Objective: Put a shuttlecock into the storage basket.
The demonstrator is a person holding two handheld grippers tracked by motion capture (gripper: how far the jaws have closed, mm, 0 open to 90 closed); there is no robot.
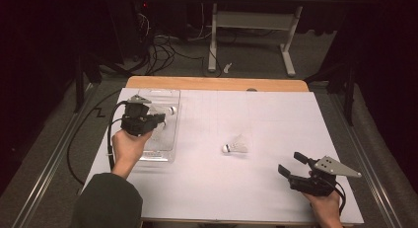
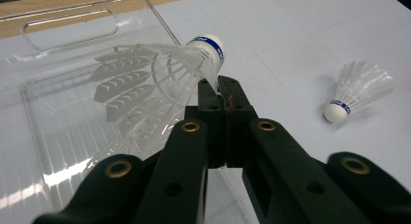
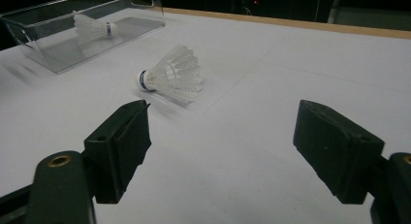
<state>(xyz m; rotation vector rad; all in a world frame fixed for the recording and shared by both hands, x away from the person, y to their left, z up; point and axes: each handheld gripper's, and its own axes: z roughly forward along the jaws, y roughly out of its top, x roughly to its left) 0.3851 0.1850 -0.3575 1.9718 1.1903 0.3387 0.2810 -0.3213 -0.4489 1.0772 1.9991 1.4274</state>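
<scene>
Left gripper, jaws pressed together on a feather edge of a shuttlecock, held over the clear plastic tray at the table's left side. Pinched by the thin skirt just behind the cork rather than by the round cork itself, likely because the skirt gives a flat edge that narrow pads can clamp without slipping. Carried with the cork pointing away and the feathers fanned out over the tray's ribbed floor, which looks like a placing pose: ready to be lowered and let go inside the walls. Whether any feather already touches the tray floor, hard to tell through the clear plastic. Right gripper, jaws spread wide with nothing between them, low over the white table near its right front corner. Aimed toward the second shuttlecock, lying on its side in the open middle of the table, well apart from the tray and apart from both pads. Probably left spread so that the next pick needs only a reach forward and a squeeze. Wooden table edge bare beyond the white sheet.
</scene>
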